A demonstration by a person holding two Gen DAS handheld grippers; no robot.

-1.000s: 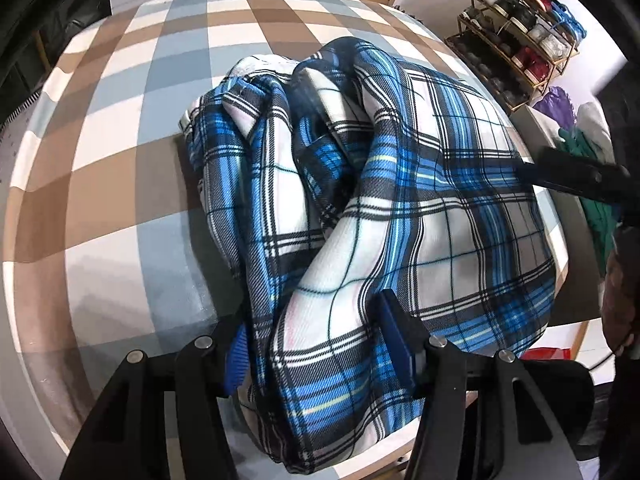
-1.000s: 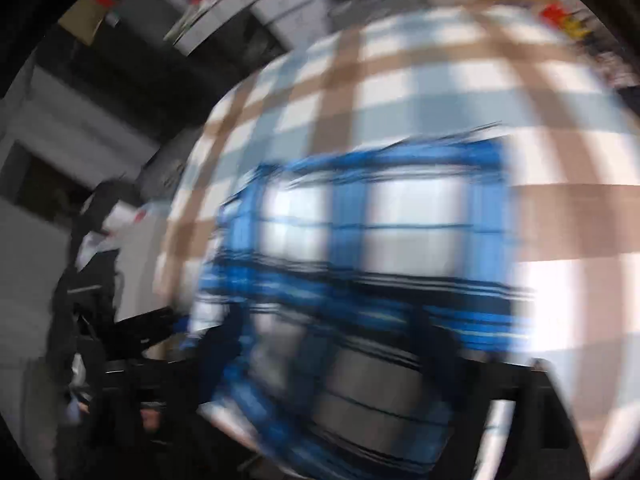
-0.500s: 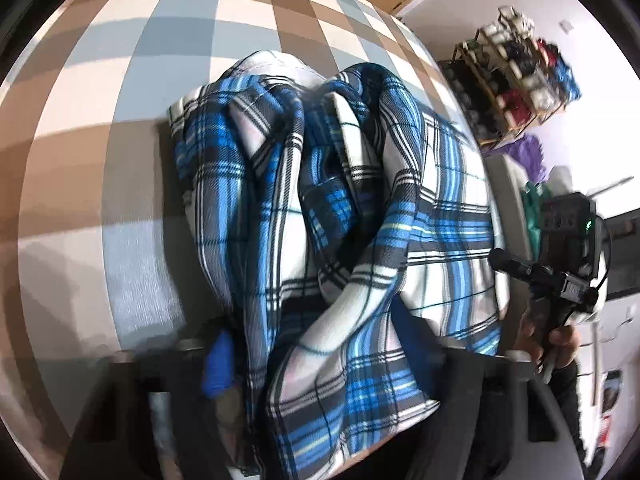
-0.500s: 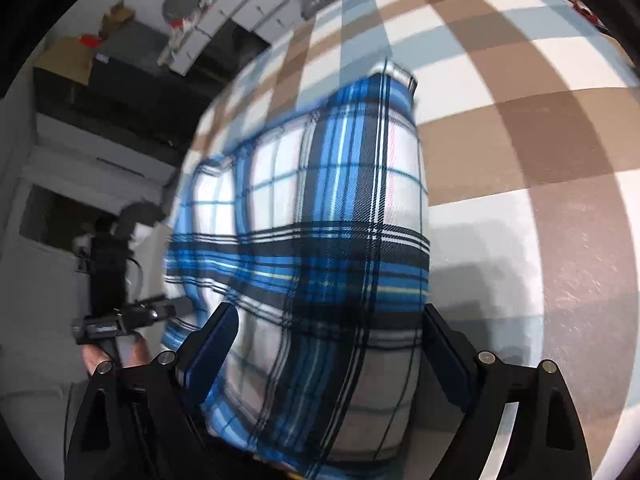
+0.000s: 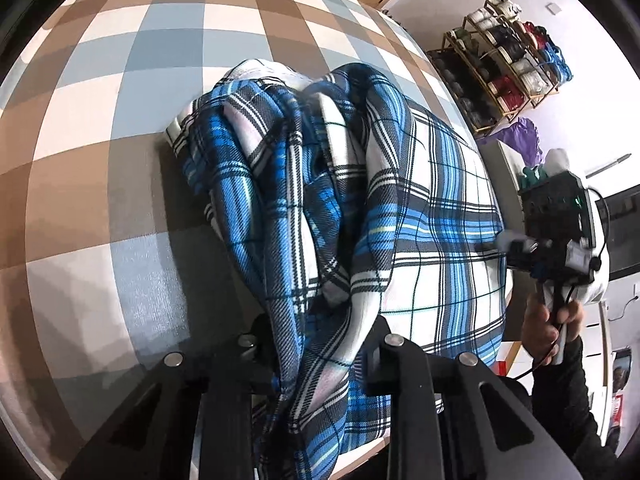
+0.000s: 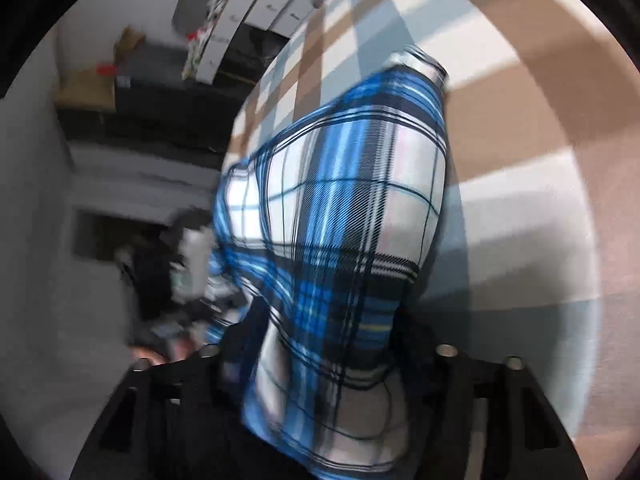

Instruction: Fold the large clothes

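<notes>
Checked cloth [image 5: 100, 152], brown, grey-blue and white, covers the surface under everything. On it lies the shirt [image 5: 400, 208], blue, white and black plaid, bunched in thick rolls on its left side and flatter on its right.

Left wrist view, left to right: bare cloth, then the rolled folds of the shirt, then its flat panel reaching the surface edge. My left gripper [image 5: 320, 344] sits at the near hem; its jaws have just been closing and now pinch a thick gathered fold of shirt that hangs down between them. Further right, off the edge, my right hand [image 5: 548, 320] holds the right gripper's handle, its front end touching or just at the shirt's right edge; I cannot tell which. Behind it, a shoe rack [image 5: 500, 60] stands against the white wall, purple fabric [image 5: 524, 136] just below it.

Right wrist view is blurred. Left side: dark furniture and white boxes [image 6: 256, 12], and the left gripper body is a smear near the shirt's left edge. Centre: shirt [image 6: 340, 208] runs away from me across the cloth [image 6: 520, 200]. My right gripper [image 6: 328, 356] has shirt between its jaws, which have just been closing; they stand fairly wide, and with the blur I cannot tell if the pads press the fabric. Right: bare cloth only.
</notes>
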